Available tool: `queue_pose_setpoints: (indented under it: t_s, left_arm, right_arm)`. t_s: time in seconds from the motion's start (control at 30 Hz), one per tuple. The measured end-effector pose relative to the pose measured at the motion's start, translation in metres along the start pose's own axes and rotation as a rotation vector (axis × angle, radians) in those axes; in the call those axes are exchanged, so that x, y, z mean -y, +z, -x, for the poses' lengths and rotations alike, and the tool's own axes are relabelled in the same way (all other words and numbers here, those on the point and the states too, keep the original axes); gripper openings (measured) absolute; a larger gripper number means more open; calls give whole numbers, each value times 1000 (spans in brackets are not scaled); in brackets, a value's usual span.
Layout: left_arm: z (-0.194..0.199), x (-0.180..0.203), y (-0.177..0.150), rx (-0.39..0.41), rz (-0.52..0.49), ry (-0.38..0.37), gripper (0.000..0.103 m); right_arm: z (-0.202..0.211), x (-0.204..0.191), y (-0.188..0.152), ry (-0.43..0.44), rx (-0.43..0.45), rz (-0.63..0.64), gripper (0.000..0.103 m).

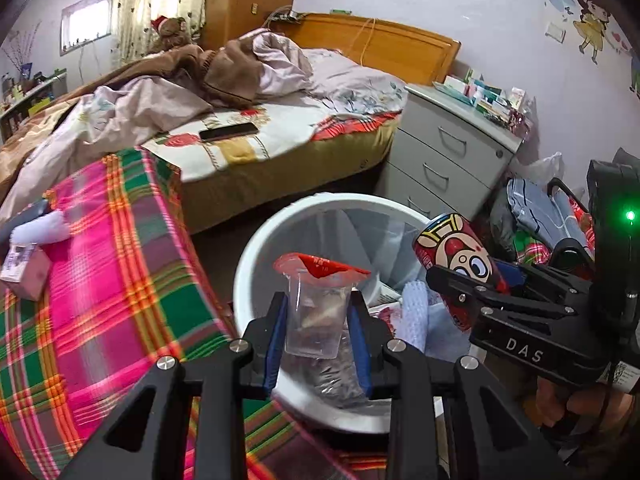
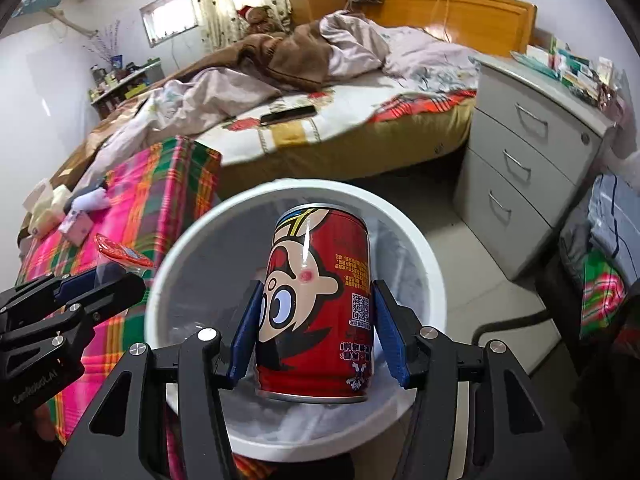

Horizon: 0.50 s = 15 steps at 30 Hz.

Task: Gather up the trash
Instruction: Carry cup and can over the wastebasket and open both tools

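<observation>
Red can (image 2: 316,304) upright — inverted, right claw (image 2: 316,320)

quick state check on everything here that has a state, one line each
left gripper: shut on the plastic cup
plastic cup: upright, red foil lid peeled half open, held above the bin
right gripper: shut on the red can
red can: held upside down over the bin
white bin: open, lined with a clear bag
drawer unit: all three drawers closed
phone: lying flat on the bed, screen dark
</observation>
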<state>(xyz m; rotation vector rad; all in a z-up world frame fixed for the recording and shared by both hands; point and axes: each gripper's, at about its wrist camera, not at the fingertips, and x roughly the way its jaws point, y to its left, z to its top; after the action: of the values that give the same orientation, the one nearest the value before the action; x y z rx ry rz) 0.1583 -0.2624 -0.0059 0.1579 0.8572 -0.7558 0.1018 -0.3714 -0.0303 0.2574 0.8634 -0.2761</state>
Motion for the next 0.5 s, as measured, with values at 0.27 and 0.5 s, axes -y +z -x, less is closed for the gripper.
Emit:
queue_pose_setpoints:
  t_s: [0.27,0.5]
  left_arm:
    - [-14,8,3,-16,-7,-2,32]
    - [-15,8,6,-7,-3,18,64]
  right_arm:
    - [-10,12,0,-15,-32,8,55]
    - [-11,16,1,-38,-18,13,59]
